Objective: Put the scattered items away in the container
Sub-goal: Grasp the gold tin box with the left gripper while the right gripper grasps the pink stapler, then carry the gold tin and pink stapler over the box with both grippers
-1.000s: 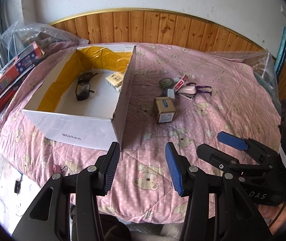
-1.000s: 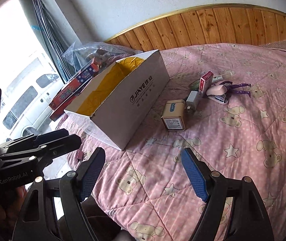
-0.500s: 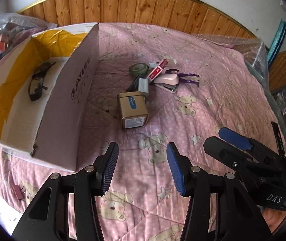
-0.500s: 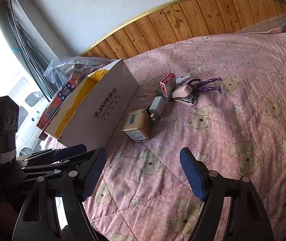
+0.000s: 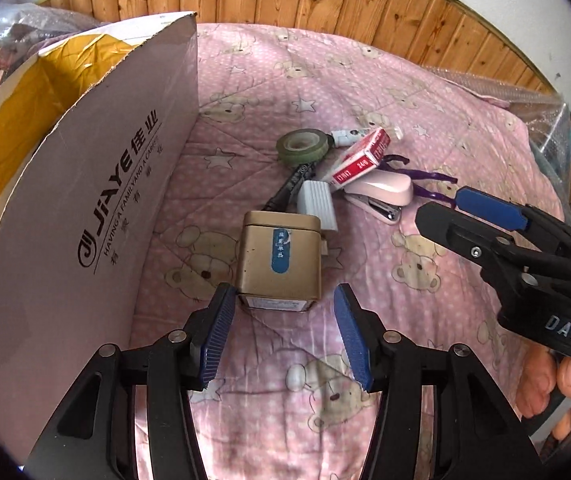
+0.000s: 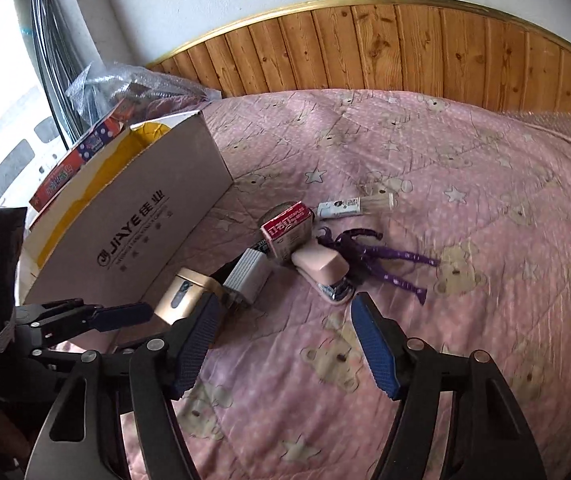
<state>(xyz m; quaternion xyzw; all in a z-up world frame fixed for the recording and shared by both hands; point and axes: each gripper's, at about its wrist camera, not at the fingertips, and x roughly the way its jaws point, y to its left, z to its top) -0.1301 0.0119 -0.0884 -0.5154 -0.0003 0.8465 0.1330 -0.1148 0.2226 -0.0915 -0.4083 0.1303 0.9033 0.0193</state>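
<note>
Hovering low over the bed (image 5: pixel 365 92), my left gripper (image 5: pixel 283 332) stands wide open, holding nothing, its pads flanking the near end of the gold tin (image 5: pixel 279 258). My right gripper (image 6: pixel 281 344) is open and empty too, aimed at the stapler (image 6: pixel 323 270). Tape (image 5: pixel 303 146), red box (image 5: pixel 359 160) and white adapter (image 5: pixel 317 204) lie clustered beyond the tin. Beside them, toward the bed's left edge, sits the carton (image 5: pixel 97 184); I cannot see its contents.

Daylight is pouring in from the window (image 6: pixel 1 152), which is blowing out to white glare. The bed (image 6: pixel 465 184) is looking evenly bright under soft shadows. Fisheye bending is curving the edges, dark vignette is filling the corners, and the right-wrist view is showing slight blur.
</note>
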